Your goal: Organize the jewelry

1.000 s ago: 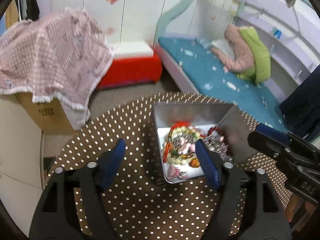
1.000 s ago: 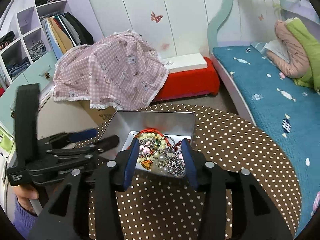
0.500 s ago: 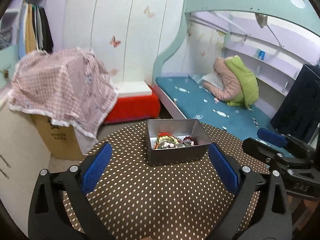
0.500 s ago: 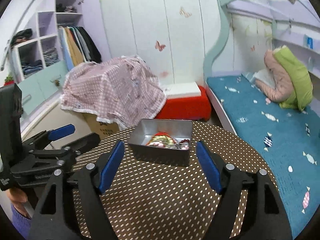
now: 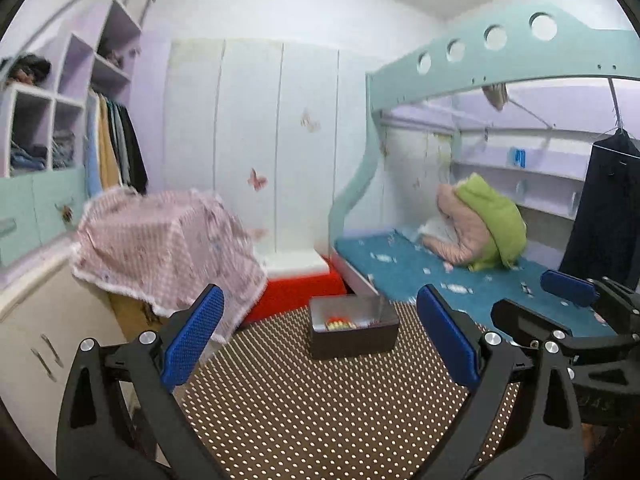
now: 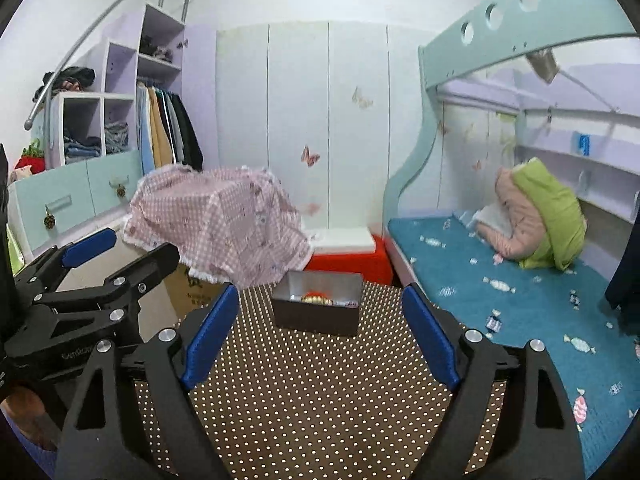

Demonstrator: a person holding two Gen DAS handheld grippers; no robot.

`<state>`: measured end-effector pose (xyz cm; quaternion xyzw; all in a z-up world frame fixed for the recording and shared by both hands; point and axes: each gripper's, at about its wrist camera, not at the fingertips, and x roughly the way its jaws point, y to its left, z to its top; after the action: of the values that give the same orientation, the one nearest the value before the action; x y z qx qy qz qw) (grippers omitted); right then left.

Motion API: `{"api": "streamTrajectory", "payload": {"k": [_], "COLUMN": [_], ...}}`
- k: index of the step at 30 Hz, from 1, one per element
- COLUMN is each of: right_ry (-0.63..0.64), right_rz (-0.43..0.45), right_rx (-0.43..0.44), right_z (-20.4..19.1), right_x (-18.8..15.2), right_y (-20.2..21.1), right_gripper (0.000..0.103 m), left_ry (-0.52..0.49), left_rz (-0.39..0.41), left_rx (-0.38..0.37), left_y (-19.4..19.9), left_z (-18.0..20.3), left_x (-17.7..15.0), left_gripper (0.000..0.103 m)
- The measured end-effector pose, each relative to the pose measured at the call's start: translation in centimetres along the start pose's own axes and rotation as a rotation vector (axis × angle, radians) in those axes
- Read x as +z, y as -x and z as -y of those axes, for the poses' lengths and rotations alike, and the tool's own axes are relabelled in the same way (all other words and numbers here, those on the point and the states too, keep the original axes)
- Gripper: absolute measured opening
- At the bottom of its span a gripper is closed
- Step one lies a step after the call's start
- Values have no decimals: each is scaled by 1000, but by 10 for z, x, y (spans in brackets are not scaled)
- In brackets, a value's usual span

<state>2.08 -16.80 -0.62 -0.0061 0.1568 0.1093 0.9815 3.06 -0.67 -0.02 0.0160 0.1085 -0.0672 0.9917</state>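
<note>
Through my left wrist camera, my left gripper [image 5: 320, 344] was spread wide with nothing between its blue pads [image 5: 192, 334]. The metal jewelry box [image 5: 353, 332] sat on the dotted brown tabletop [image 5: 320, 412], ahead of the fingertips, centred between them and clear of both. Beads [image 5: 339, 324] showed inside it against the near wall. My right gripper [image 5: 560, 300] hung at the right edge, apart from the box.

Through my right wrist camera, my right gripper [image 6: 320, 338] was likewise wide apart and held nothing. The box [image 6: 318, 308] lay ahead on the table [image 6: 320, 400], untouched, midway between the fingers. My left gripper [image 6: 108, 256] hovered off to the left, beside the pink checked cloth [image 6: 224, 224].
</note>
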Motion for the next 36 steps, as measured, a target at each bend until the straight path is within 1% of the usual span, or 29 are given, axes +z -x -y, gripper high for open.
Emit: {"api": "streamTrajectory", "payload": {"k": [2,9,21,27,36], "right_ry": [9,20,43,36,31], "right_rz": [40,81,90,88,88], "right_rx": [-16,-51,-95,-93,-93], "right_z": [-2,-3,-5,-6,-5], "right_x": [1,2,-3,-3,-3], "right_y": [9,19,24,25,26], "right_gripper": [82,85,89,91,93], "left_ry": [-9,-32,-57,-40,-39], "left_rz": [42,98,104,93,97], "left_rx": [16,40,60,41,39], "left_y": [13,34,31,28,29], "left_z": [3,7,10,3,2], "left_x": [2,2,-2,-2,-1], "left_gripper": [97,97,97,97,97]}}
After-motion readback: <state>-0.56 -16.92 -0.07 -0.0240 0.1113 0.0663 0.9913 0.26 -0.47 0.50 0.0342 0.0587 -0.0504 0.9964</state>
